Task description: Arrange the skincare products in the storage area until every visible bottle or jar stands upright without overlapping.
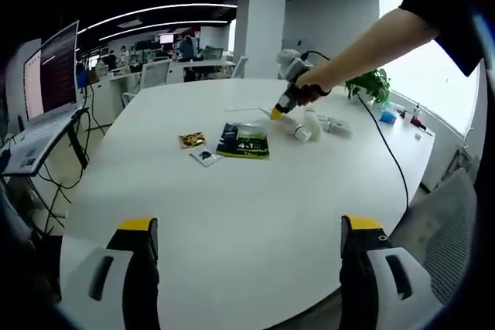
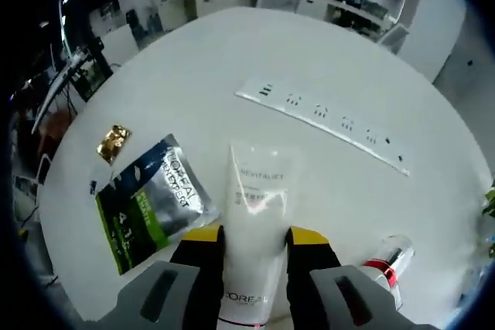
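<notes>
A white L'Oreal tube (image 2: 257, 199) lies on the round white table (image 2: 193, 59), and my right gripper (image 2: 256, 239) is shut on it, a yellow-tipped jaw pressing each side. From the left gripper view, that right gripper (image 1: 288, 102) sits at the far side of the table (image 1: 247, 199) over the tube (image 1: 302, 129), held by a person's arm. A small clear bottle with a red part (image 2: 389, 260) lies on its side to the tube's right. My left gripper (image 1: 250, 224) hangs open over the near table edge with nothing between its jaws.
A dark green L'Oreal sachet (image 2: 151, 202), a gold sachet (image 2: 113, 142) and a small packet (image 1: 205, 157) lie left of the tube. A white power strip (image 2: 325, 123) lies beyond it. A laptop (image 1: 50, 75) stands left of the table, a grey chair (image 1: 437, 229) at its right.
</notes>
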`<act>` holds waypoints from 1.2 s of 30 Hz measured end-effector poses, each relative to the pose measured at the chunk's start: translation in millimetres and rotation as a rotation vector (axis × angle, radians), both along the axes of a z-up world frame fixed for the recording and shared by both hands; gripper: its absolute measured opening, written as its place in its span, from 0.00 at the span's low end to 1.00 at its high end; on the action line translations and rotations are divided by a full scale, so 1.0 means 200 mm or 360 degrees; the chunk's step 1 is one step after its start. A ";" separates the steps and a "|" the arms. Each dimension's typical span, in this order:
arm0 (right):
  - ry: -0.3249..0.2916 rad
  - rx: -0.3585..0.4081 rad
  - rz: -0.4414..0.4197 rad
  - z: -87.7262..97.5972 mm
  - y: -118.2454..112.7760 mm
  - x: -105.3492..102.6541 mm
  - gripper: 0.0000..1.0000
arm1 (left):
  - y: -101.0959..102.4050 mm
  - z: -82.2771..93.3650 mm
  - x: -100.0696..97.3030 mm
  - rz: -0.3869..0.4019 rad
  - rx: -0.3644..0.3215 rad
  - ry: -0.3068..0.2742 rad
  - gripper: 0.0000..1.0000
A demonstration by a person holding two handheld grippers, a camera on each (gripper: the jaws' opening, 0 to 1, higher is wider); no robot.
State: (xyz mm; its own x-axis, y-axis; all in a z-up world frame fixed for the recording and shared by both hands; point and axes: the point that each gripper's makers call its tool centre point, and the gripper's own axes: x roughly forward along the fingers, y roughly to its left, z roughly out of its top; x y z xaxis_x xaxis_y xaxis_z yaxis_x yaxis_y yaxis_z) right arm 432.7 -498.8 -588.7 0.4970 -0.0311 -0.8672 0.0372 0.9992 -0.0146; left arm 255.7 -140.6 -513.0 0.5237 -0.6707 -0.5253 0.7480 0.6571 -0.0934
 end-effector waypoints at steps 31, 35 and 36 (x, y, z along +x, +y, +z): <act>-0.0463 0.0129 -0.0060 0.41 0.09 -0.17 0.22 | 0.05 -0.02 0.02 0.0034 -0.0041 -0.0004 0.88; -0.0533 0.0119 -0.0043 0.48 0.12 -0.21 0.22 | 0.05 -0.02 0.03 0.0027 -0.0045 -0.0010 0.88; -0.0546 0.0114 -0.0034 0.50 0.14 -0.22 0.22 | 0.05 -0.01 0.03 0.0024 -0.0046 -0.0013 0.88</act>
